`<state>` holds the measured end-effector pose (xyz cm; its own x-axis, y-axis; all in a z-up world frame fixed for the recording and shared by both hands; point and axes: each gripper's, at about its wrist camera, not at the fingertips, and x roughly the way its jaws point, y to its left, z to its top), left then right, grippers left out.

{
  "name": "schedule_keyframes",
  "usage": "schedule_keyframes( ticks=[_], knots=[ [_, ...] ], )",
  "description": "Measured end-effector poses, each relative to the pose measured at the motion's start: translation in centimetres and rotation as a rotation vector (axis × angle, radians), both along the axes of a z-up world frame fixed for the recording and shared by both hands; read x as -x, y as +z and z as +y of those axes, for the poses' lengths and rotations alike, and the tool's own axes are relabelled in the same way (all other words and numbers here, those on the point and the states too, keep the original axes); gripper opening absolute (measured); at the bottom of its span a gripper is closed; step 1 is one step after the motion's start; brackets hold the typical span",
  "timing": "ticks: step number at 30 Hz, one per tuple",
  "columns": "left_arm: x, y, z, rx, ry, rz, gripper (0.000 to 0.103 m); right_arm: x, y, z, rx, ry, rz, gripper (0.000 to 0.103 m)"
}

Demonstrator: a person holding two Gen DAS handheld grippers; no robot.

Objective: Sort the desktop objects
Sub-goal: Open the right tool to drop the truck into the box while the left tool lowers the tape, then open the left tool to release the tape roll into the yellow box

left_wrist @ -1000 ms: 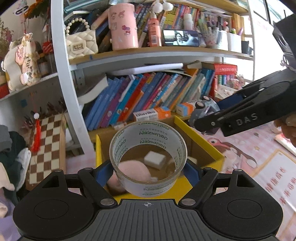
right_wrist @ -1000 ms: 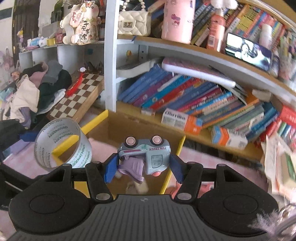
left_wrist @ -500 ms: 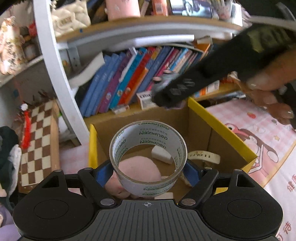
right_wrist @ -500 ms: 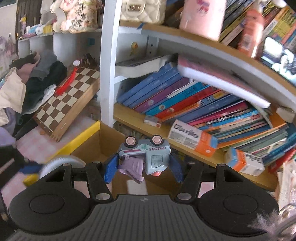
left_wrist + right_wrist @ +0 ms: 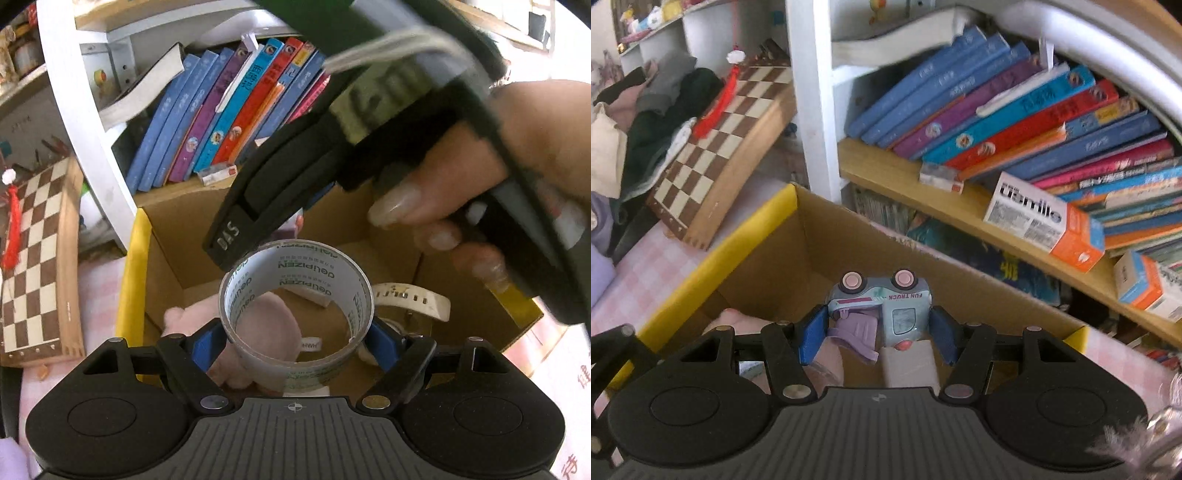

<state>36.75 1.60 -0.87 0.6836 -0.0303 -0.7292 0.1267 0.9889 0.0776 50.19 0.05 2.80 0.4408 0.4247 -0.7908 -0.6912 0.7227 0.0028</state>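
Item 1: clear roll of packing tape on a white printed core (image 5: 295, 314), clamped across its width by the left claw (image 5: 295, 341), held above the open yellow-edged cardboard box (image 5: 135, 266).

Item 2: pale blue toy truck with pink wheels (image 5: 882, 310), upside down, pinched at its ends by the right claw (image 5: 877, 334) over the same box.

Contents below: pink plush toy (image 5: 266, 325), white wristband (image 5: 413, 299).

Handling advice: lower each load inside the walls before releasing; keep the claws apart, since they crowd one opening.
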Motion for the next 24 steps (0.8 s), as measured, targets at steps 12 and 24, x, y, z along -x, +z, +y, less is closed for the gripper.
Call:
schedule_keyframes(
  ticks=[12,24],
  knots=[
    [-0.7,-0.3,-0.9,-0.068,-0.019,0.006,0.084,-3.2,-1.9,-0.4,-0.032,-0.071,0.139,0.058],
    [-1.6,-0.9,-0.6,-0.058,0.007,0.053,0.091,-4.0,-2.4,-1.7,-0.087,-0.108,0.211,0.061]
  ],
)
